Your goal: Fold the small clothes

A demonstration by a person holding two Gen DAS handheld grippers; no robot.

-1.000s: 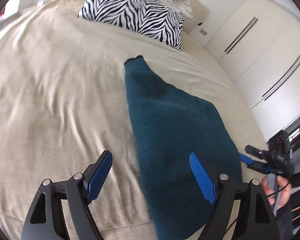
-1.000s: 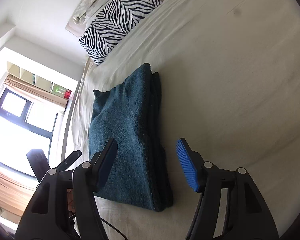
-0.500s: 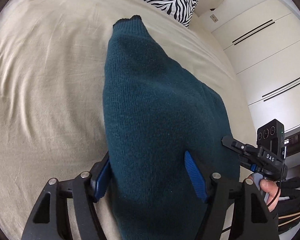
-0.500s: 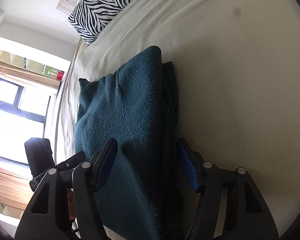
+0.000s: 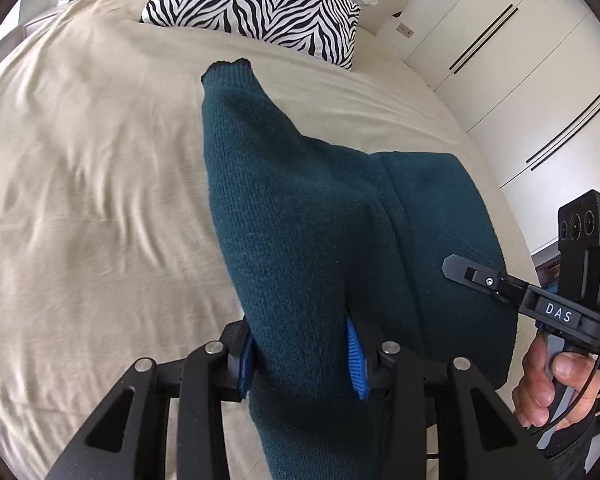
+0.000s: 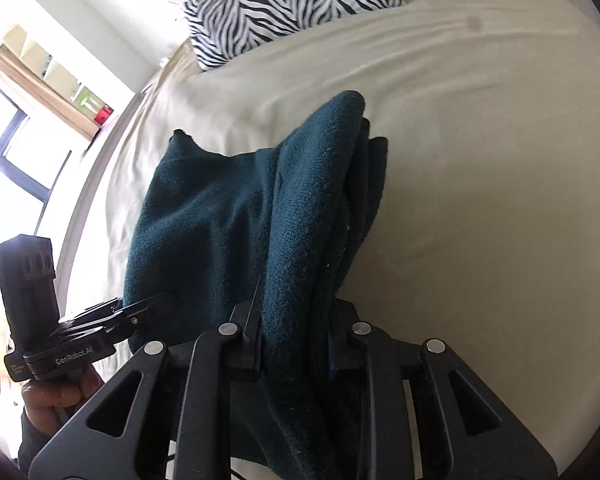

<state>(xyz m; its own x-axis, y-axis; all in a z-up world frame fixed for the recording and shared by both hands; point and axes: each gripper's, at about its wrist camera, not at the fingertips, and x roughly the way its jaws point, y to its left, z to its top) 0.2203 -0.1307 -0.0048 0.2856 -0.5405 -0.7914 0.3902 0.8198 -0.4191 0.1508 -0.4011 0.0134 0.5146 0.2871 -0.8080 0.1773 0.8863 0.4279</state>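
L gripper [image 5: 302, 354]: fingers narrow, clamped on near edge of sweater [image 5: 332, 232]; blue pads press the knit from both sides. R gripper [image 6: 294, 346]: fingers likewise closed tight on the near edge, where several layers are stacked; pads almost buried in the cloth.

Sweater: dark teal knit, already folded lengthwise, lying on the bed [image 5: 80, 200]. Near end gathered and raised off the bed between both grippers; far end with ribbed cuff rests on the bed, pointing toward the pillow [image 5: 256, 4]. Far half looks flat.

Step in hand, by my reading: both near corners gripped, start of a crosswise fold.

Next move calls for: lifting both grips level and together, carrying the near edge toward the pillow and over the far half, keeping layers aligned, then lowering before release. Uneven pull would likely skew the stack.

Pillow: zebra print, at head of bed, well apart from sweater.
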